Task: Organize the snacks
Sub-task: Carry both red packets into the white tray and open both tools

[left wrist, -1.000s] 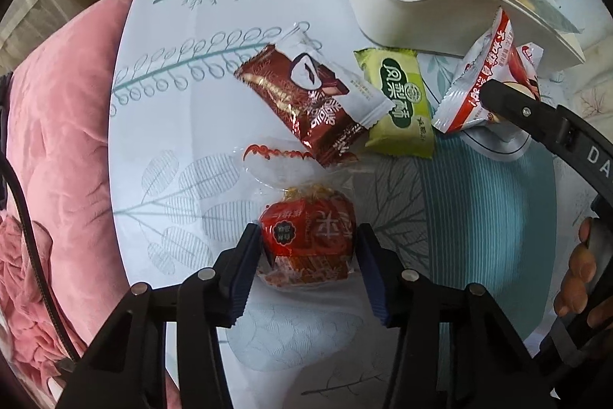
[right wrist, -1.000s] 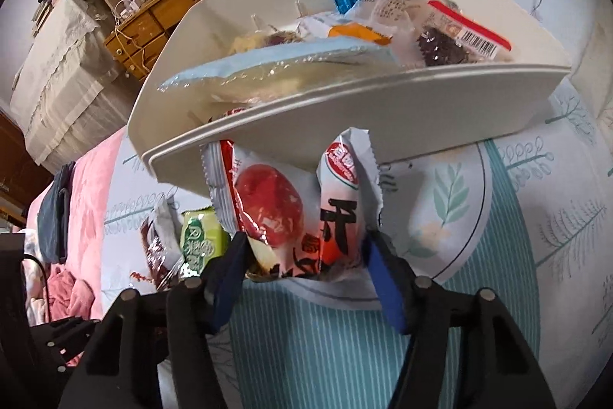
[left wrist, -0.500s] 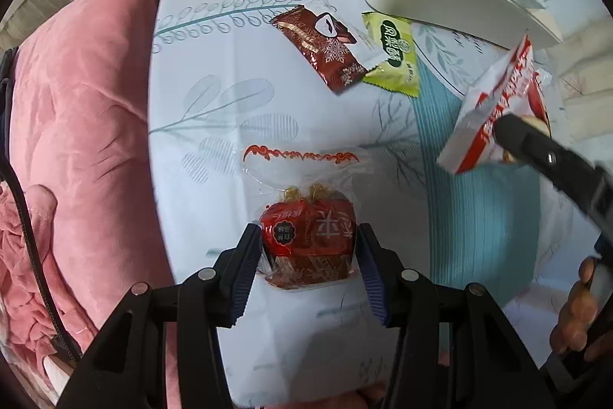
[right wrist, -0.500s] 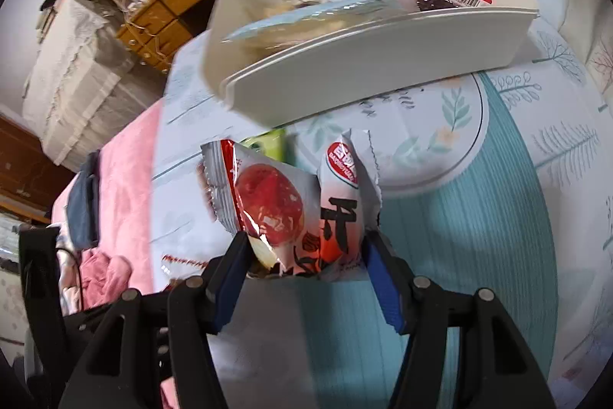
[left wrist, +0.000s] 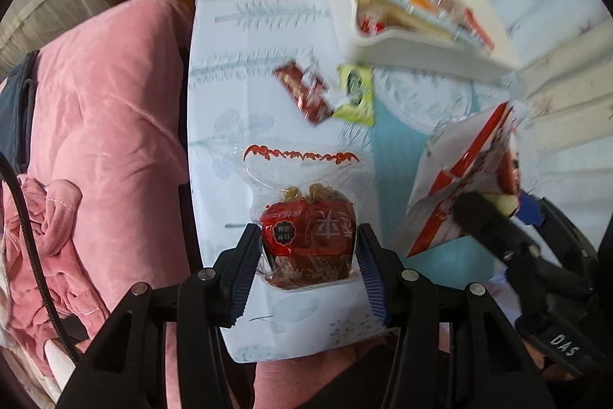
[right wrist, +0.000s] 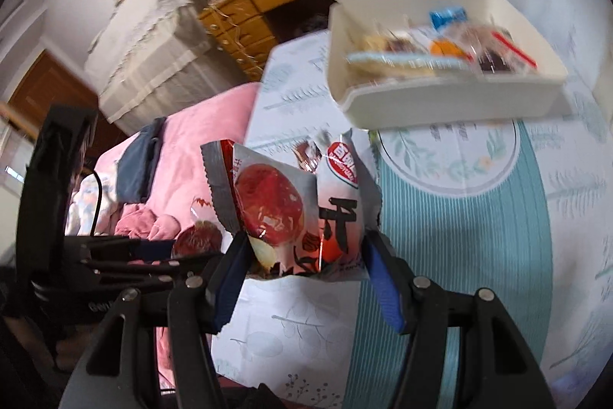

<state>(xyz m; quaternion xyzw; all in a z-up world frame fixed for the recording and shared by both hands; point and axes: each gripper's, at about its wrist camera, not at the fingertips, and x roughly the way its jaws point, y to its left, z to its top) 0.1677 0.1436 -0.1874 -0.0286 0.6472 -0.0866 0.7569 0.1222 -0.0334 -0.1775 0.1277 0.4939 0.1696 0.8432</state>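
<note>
Left wrist view: left gripper (left wrist: pixel 306 255) clamped on red cake pack (left wrist: pixel 306 236), held clear of tablecloth (left wrist: pixel 268 37). Right gripper (right wrist: pixel 302 263) pinching date-snack bag (right wrist: pixel 291 209) likewise, presumably bound for white bin (right wrist: pixel 452 102), already part-filled.

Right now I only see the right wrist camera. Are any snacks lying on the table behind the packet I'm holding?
Observer: Yes. Your red-and-white packet hides a green packet. It lies on the table right beside a brown-red packet, near the white bin.
Operator: Is my other tool really holding something?
Observer: Yes. The left tool has both pads pressing a clear packet with a red label.
</note>
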